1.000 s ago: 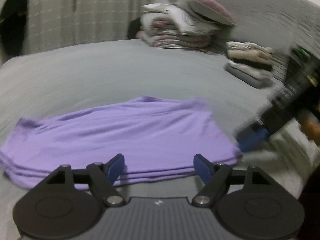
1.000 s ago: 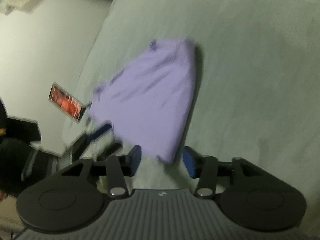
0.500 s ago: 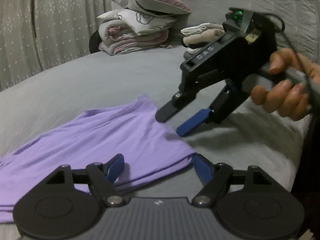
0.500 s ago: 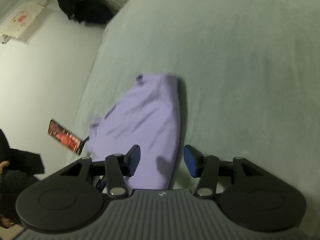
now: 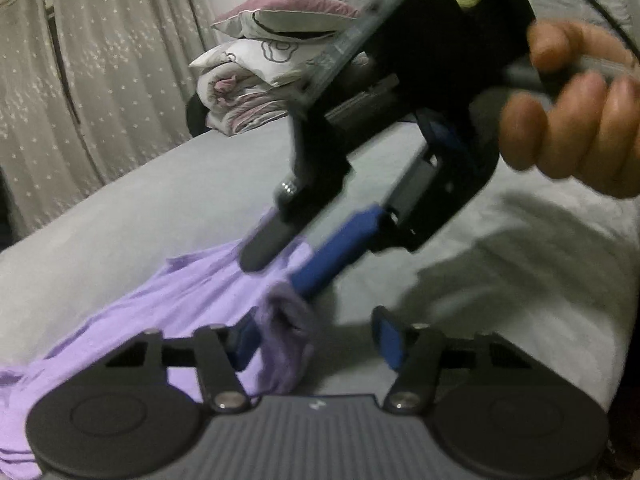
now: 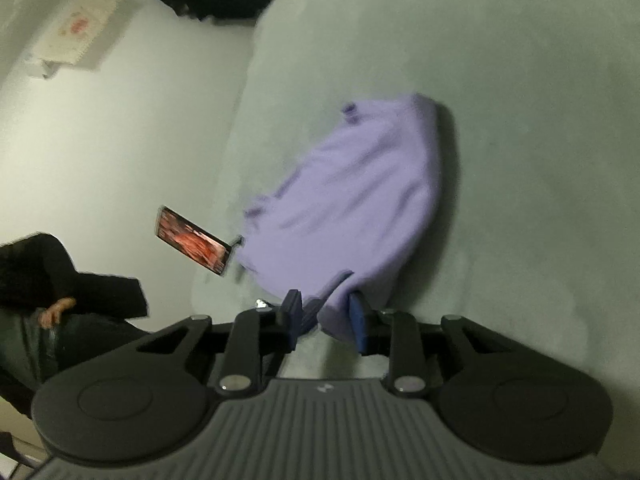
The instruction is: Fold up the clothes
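The left hand-held gripper (image 5: 312, 340) is closing around a bunched corner of the purple shirt (image 5: 192, 296); cloth lies against its left finger, but the right finger stands clear, so it has no grip yet. The right hand-held gripper (image 6: 325, 318) is also closing, with a fold of the same shirt between its fingers; whether the pads press yet is hard to tell. In the left view it comes in from above, tilted down, a hand (image 5: 576, 120) wrapped round its handle. The shirt lies on the grey bed (image 6: 520, 120), already folded to a narrow strip, so probably one more fold across is left. Folded bedding (image 5: 260, 80) is stacked well apart at the back.
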`<state>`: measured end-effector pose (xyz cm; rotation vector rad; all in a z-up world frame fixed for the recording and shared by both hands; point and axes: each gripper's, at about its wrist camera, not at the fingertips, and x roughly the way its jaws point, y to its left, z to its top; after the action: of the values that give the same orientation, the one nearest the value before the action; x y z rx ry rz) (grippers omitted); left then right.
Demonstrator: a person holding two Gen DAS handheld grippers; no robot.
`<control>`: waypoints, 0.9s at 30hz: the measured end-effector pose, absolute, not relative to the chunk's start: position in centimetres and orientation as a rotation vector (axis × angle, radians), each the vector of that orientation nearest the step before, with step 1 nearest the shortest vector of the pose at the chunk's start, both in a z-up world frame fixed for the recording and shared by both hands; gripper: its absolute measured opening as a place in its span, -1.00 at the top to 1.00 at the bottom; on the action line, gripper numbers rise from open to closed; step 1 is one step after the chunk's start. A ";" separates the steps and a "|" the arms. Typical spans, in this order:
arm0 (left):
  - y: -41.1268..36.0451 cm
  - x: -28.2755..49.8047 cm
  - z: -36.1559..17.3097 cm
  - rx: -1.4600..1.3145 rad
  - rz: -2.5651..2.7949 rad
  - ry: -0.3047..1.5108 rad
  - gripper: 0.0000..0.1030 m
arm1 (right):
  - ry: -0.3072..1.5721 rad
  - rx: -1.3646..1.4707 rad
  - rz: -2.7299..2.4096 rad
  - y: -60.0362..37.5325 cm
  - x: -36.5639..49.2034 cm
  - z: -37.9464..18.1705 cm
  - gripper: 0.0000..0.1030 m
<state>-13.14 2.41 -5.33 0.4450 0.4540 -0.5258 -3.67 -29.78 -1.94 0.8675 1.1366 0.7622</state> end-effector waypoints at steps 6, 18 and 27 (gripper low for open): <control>2.2 -12.5 -5.0 0.390 -0.438 0.487 0.38 | 1.003 0.786 0.552 -32.0 -3.0 0.0 0.29; 1.6 -12.3 -4.7 0.382 -0.370 0.506 0.77 | 0.931 0.513 0.466 -27.4 -1.1 -0.5 0.22; -3.3 -15.2 -6.0 0.540 -0.201 0.437 0.89 | 0.895 0.632 0.406 -28.3 0.4 -1.6 0.89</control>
<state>-15.18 -3.30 -5.98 0.5402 0.4366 -0.2014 0.41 -28.34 -1.64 0.6323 0.8945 0.4059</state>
